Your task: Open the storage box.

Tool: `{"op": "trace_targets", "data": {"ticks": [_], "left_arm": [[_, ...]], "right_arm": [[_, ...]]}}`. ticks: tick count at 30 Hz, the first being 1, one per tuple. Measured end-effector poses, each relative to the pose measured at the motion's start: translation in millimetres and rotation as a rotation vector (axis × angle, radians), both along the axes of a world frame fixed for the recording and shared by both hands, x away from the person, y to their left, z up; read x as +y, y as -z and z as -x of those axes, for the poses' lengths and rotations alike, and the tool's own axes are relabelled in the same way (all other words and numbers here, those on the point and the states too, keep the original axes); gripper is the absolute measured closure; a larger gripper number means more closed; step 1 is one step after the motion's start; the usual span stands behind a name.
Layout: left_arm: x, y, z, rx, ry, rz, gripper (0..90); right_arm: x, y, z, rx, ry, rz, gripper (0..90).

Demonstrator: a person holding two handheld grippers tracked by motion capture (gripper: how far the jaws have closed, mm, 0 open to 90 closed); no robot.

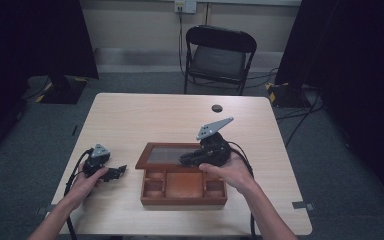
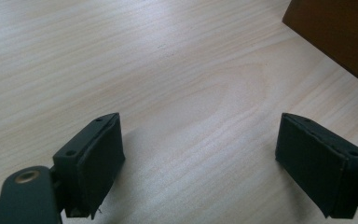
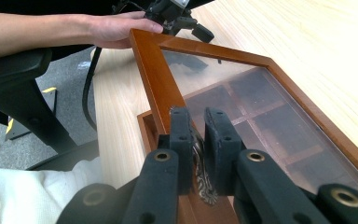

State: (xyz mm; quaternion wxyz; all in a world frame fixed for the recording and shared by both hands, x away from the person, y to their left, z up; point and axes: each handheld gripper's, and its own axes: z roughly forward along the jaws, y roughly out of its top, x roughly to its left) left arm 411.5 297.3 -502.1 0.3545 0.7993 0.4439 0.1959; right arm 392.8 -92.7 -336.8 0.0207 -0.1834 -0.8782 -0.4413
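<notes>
Right gripper view: we see the right claw (image 3: 198, 154) clamped on the metal latch (image 3: 200, 179) of the glass lid (image 3: 242, 98), holding the wooden box (image 1: 184, 192) open at desk (image 1: 130, 120) centre. Left claw (image 2: 214, 163) rests wide open, empty, left of it, probably waiting.

left tool (image 1: 121, 171) jaws wide apart, right tool (image 3: 197, 140) clamped shut
</notes>
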Motion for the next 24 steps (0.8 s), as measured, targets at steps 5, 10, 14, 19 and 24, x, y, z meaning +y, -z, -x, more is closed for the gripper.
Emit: {"op": "trace_targets", "data": {"ticks": [5,10,14,19,24], "left_arm": [[-0.1,0.1,0.0,0.001,-0.001,0.002,14.4],[0.0,0.0,-0.1,0.001,0.000,0.001,14.4],[0.6,-0.3,-0.3,-0.001,0.006,-0.010,14.3],[0.7,-0.4,-0.3,0.000,0.006,-0.010,14.3],[0.6,-0.3,-0.3,0.000,0.005,-0.010,14.3]], "right_arm": [[0.2,-1.9,-1.6,0.002,0.000,0.001,82.2],[0.4,-3.4,-3.1,0.003,0.002,0.001,82.2],[0.3,-5.4,-4.4,0.002,0.006,-0.003,82.2],[-0.1,-7.3,-6.3,0.001,0.009,-0.005,82.2],[-0.1,-9.5,-8.4,0.001,0.011,-0.007,82.3]]}}
